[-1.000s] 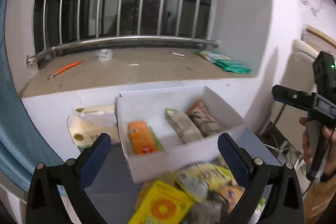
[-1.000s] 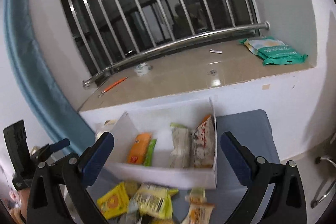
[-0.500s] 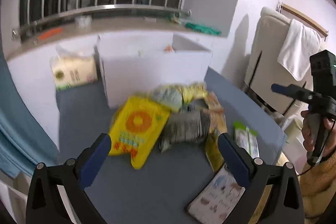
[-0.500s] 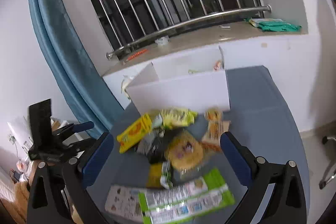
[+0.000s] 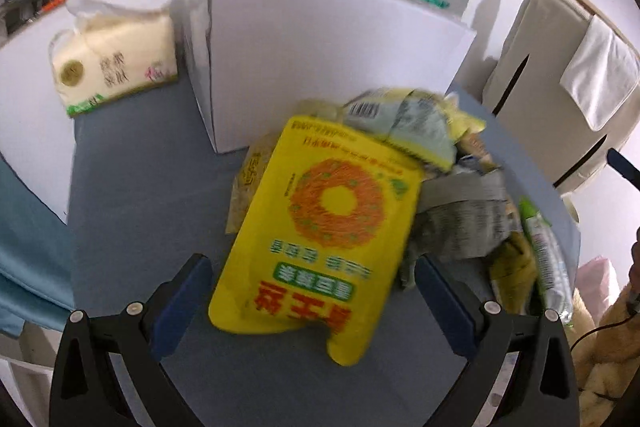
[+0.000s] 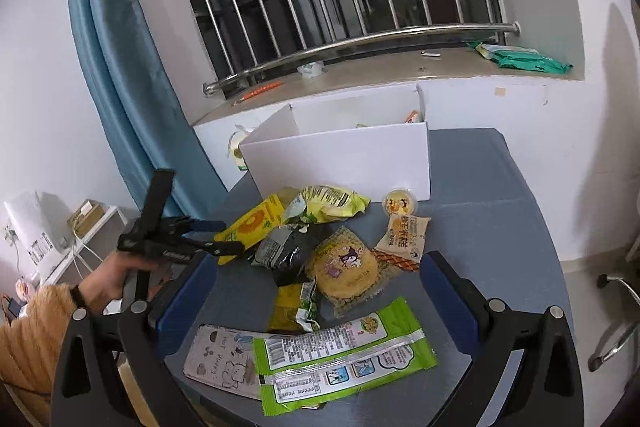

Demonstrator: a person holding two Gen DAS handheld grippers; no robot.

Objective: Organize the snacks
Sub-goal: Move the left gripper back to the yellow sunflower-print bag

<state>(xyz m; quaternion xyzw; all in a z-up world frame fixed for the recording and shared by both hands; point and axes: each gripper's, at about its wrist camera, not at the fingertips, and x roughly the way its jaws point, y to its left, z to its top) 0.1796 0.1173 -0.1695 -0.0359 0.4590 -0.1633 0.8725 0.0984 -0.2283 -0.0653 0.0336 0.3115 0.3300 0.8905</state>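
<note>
Left tongs [image 5: 312,291] wide open, empty, straddling yellow packet [image 5: 320,227]: light, crinkly, slippery; pinching near edge advised. Right tongs [image 6: 320,291] open, empty.

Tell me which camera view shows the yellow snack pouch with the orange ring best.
The left wrist view: the yellow pouch fills the centre between the open left gripper, though blurred. The right wrist view shows only part of it, small, behind that gripper.

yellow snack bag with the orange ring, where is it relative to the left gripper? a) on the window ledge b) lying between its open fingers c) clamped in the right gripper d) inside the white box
b: the yellow snack bag lies on the blue table between the left gripper's spread fingers.
</note>
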